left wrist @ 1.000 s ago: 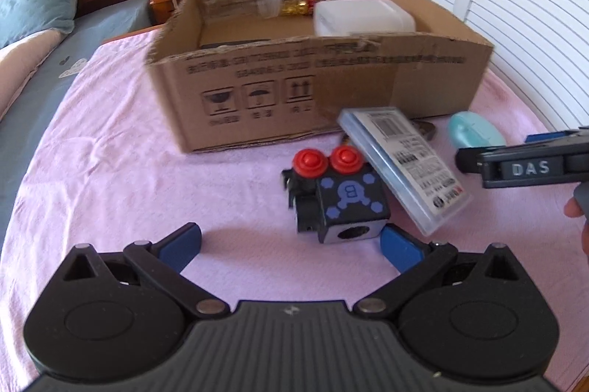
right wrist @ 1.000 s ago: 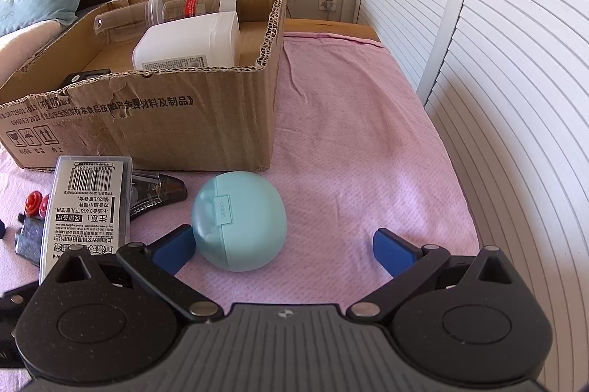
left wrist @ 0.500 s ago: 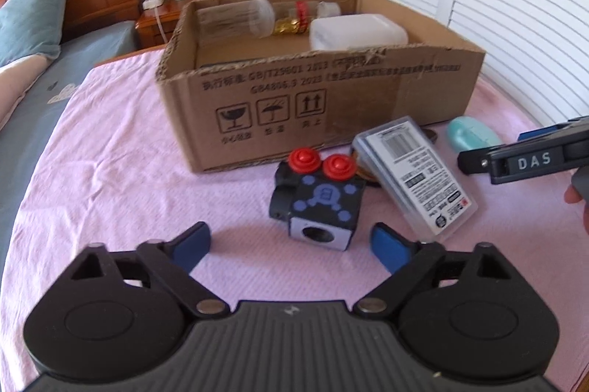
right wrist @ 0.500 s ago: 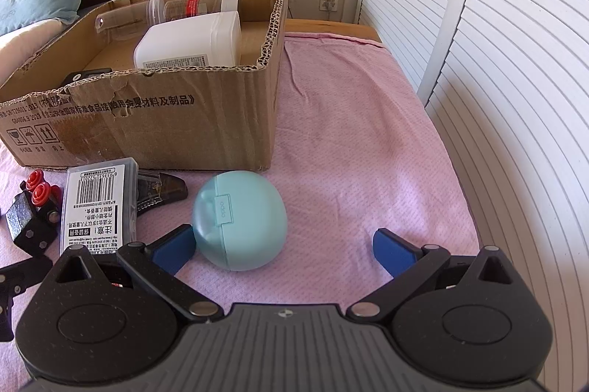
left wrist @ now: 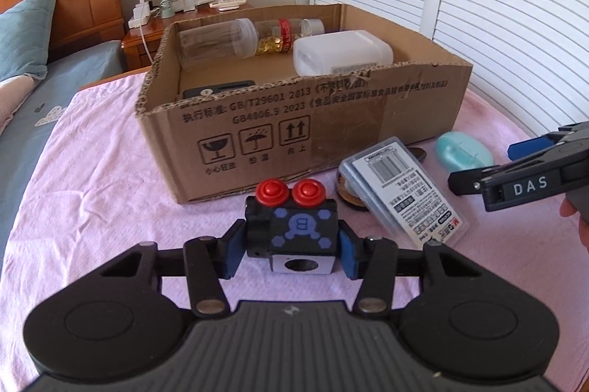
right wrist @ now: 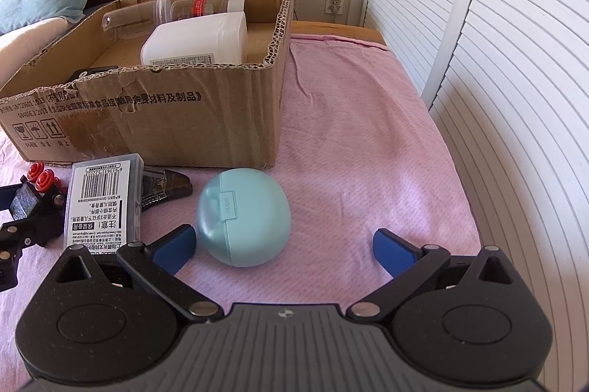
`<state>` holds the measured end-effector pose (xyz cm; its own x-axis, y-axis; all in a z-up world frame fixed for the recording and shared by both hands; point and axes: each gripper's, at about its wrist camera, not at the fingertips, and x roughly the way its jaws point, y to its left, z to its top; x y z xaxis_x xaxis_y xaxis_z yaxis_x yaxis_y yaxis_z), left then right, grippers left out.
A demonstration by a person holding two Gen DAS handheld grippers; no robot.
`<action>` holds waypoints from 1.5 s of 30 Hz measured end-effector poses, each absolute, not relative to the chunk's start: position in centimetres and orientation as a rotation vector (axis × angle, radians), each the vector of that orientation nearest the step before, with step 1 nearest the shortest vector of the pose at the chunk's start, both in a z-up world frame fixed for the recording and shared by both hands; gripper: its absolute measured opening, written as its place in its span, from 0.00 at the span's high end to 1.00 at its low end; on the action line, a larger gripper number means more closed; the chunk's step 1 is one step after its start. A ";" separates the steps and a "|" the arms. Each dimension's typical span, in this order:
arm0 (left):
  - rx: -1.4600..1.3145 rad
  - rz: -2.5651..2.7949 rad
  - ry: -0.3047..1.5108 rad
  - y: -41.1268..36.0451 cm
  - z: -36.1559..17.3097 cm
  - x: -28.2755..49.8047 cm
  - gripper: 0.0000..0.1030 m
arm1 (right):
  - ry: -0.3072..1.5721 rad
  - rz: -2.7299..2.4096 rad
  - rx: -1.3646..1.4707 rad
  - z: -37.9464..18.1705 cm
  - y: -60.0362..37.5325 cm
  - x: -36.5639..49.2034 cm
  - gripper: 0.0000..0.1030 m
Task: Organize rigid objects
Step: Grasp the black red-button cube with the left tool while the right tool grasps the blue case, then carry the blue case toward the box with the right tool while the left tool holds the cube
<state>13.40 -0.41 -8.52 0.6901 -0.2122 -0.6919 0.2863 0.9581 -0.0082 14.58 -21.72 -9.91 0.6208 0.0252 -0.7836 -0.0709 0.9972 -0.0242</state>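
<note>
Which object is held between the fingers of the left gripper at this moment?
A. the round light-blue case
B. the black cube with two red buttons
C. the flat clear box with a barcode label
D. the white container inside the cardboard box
B: in the left wrist view the blue pads of the left gripper press on both sides of the black cube with two red buttons, while the other three lie untouched.

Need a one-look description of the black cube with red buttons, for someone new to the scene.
Find the cardboard box on the pink cloth. Just in front of its printed wall sits the cube, beside a clear case. It alone is black, with two red buttons on top and blue dots on its face.
</note>
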 end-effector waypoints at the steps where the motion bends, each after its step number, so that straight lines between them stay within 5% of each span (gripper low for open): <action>1: 0.101 -0.267 0.763 -0.1 -8.5 13.3 0.52 | 0.896 0.063 -0.056 -9.9 -21.7 14.5 0.00; 5: 0.082 -0.233 0.773 0.8 -8.4 12.9 0.52 | 0.863 0.112 -0.077 -9.8 -21.2 13.9 0.05; 10: 0.075 -0.225 0.771 1.0 -8.4 12.9 0.52 | 0.819 0.198 -0.111 -9.5 -20.5 13.4 0.28; 16: 0.067 -0.232 0.770 1.1 -8.4 12.9 0.52 | 0.793 0.272 -0.144 -9.3 -20.9 13.7 0.39; 45: 0.053 -0.218 0.783 0.9 -8.3 13.8 0.51 | 0.810 0.392 -0.202 -8.9 -20.7 14.7 0.44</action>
<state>13.80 0.95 -8.32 0.6878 -0.1754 -0.7044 0.2146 0.9761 -0.0335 14.67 -20.75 -8.91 0.6231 0.2627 -0.7367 -0.4153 0.9093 -0.0271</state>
